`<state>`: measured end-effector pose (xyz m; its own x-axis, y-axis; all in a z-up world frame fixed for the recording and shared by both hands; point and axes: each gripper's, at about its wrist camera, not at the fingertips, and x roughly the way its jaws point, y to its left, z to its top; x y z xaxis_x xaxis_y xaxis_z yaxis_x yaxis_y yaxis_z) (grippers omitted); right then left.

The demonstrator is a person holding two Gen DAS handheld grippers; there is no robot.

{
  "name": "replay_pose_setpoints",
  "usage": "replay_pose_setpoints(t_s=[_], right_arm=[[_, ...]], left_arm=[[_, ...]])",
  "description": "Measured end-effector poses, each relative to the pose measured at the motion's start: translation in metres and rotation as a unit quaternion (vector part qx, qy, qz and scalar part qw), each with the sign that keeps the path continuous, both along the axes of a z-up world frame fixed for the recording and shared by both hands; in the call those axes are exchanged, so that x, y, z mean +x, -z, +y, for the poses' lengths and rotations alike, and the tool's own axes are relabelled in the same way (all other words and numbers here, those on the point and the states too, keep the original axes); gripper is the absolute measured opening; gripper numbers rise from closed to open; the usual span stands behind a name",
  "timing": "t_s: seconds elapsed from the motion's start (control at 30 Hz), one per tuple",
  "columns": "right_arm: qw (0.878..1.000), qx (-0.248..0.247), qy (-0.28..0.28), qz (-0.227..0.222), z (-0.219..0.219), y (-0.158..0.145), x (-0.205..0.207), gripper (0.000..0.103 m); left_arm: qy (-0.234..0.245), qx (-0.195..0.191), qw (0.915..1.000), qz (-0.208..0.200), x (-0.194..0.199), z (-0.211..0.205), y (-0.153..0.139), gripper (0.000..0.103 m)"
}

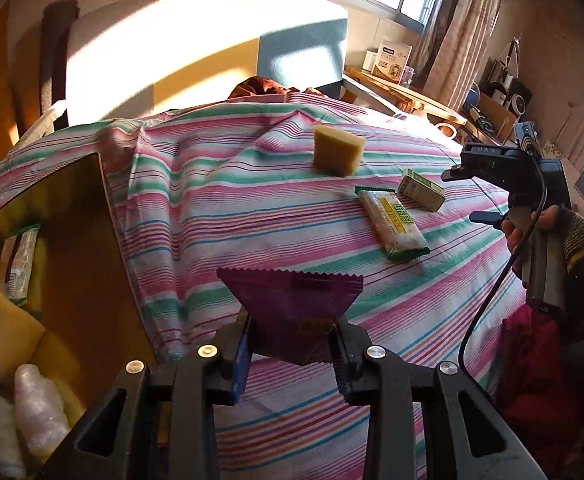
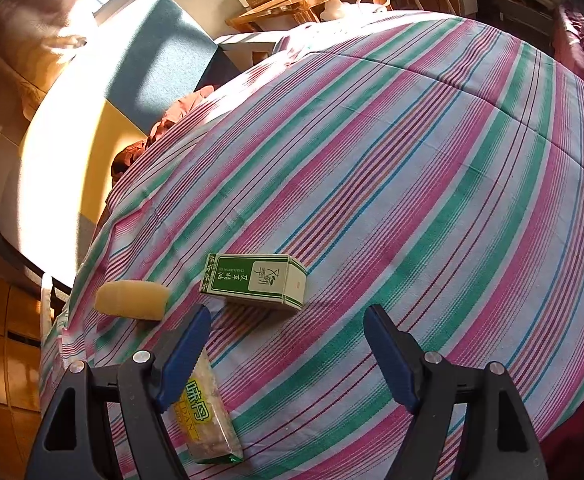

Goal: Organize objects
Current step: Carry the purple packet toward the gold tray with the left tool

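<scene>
The left gripper (image 1: 292, 344) clamps a purple packet (image 1: 292, 308) above the striped cloth (image 1: 219, 232), beside the box (image 1: 79, 248) at its left. To do this well, I'd carry the packet clear over the box wall, then let go low inside. The box already holds a wrapped bar (image 1: 17, 268), clear bags (image 1: 35, 408) and yellowish packets. The right gripper (image 2: 287, 352) hangs open and empty near the green carton (image 2: 255, 282), snack bar (image 2: 207, 416) and sponge (image 2: 131, 300)
</scene>
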<state>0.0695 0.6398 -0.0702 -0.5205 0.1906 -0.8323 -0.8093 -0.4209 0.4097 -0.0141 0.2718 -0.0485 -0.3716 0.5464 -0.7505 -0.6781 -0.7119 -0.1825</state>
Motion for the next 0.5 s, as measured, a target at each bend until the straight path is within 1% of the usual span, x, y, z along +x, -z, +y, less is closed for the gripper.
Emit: replay_pose_setpoints(t_s=[0.1, 0.23, 0.5], right_arm=[[1.0, 0.016, -0.014, -0.006, -0.004, -0.003, -0.006, 0.08], [0.999, 0.029, -0.023, -0.019, -0.008, -0.004, -0.011, 0.08], [0.999, 0.036, -0.028, -0.029, -0.011, -0.003, -0.012, 0.08]], left_arm=[[-0.022, 0.01, 0.9997, -0.003, -0.007, -0.017, -0.008, 0.034], [-0.047, 0.013, 0.9988, 0.007, -0.012, -0.034, -0.018, 0.034], [-0.088, -0.001, 0.9956, 0.031, -0.01, -0.059, -0.03, 0.034]])
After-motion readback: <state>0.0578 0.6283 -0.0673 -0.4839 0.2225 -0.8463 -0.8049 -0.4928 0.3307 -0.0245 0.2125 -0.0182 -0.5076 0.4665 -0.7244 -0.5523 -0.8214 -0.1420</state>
